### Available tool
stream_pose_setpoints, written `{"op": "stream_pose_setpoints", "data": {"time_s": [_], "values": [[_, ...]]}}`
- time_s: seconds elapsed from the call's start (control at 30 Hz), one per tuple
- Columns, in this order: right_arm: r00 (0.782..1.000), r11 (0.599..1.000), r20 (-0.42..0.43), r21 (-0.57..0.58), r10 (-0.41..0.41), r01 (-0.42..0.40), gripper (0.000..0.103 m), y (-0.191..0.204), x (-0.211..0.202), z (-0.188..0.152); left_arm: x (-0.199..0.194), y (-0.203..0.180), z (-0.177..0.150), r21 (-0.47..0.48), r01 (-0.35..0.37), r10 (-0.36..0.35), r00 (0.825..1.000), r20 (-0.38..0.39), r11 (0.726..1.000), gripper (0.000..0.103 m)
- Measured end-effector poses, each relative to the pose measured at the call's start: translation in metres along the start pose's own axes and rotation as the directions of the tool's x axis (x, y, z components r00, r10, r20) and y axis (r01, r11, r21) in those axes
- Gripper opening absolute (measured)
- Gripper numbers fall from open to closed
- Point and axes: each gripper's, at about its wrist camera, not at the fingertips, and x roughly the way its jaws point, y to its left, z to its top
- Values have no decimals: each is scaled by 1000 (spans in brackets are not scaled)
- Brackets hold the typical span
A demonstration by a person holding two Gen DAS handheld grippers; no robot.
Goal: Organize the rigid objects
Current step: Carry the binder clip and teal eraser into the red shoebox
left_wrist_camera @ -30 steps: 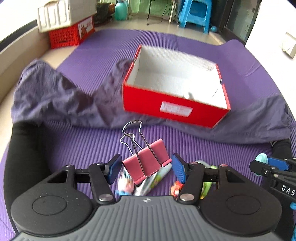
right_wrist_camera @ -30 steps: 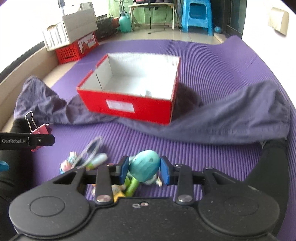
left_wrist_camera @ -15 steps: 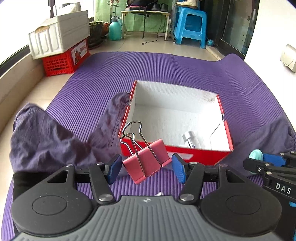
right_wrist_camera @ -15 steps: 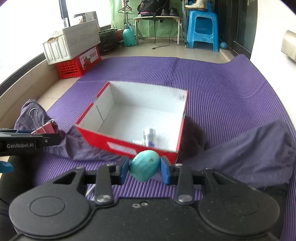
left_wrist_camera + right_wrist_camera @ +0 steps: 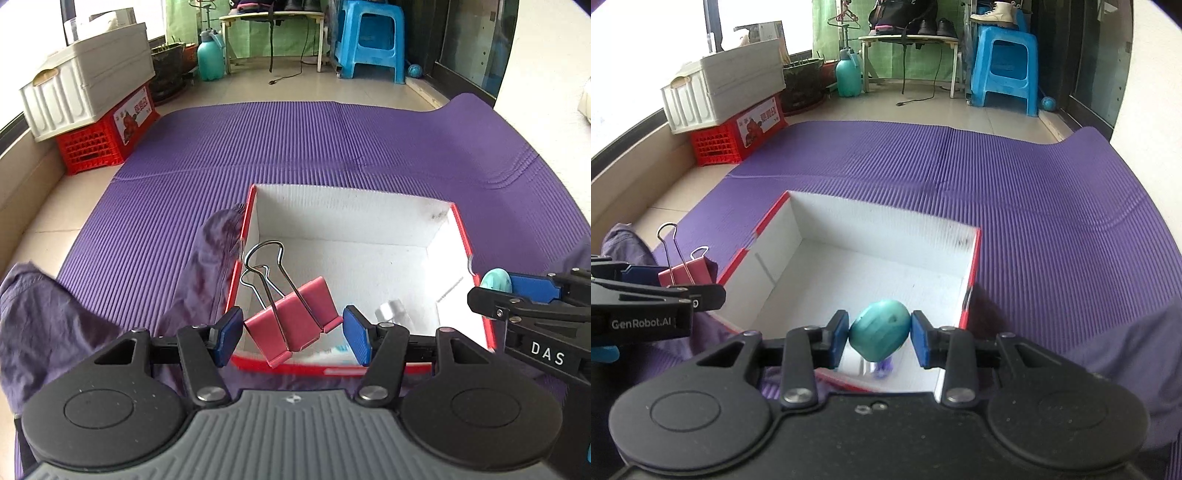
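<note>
ribbed purple mat [image 5: 332,147] covers tiled floor [image 5: 923,110] beneath red box [image 5: 461,236].

Pinching a teal egg-shaped toy [image 5: 880,329] in the right gripper [image 5: 880,338], directly over the near end of the red box [image 5: 973,266]. Gripping a pink binder clip [image 5: 687,271] in the left gripper [image 5: 701,291], just left of the box.

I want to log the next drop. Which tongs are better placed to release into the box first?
Right, probably. The right tongs hold the egg over the box floor; the left tongs hold the clip near its front-left wall.
</note>
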Motion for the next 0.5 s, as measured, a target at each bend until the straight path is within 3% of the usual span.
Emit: {"op": "stream_pose_setpoints", "data": {"time_s": [0.5], "values": [[995,999,-93,13,-33,34,35,-11,106,20,107,-13,38,54,25,-20,995,-98,998,59]]}}
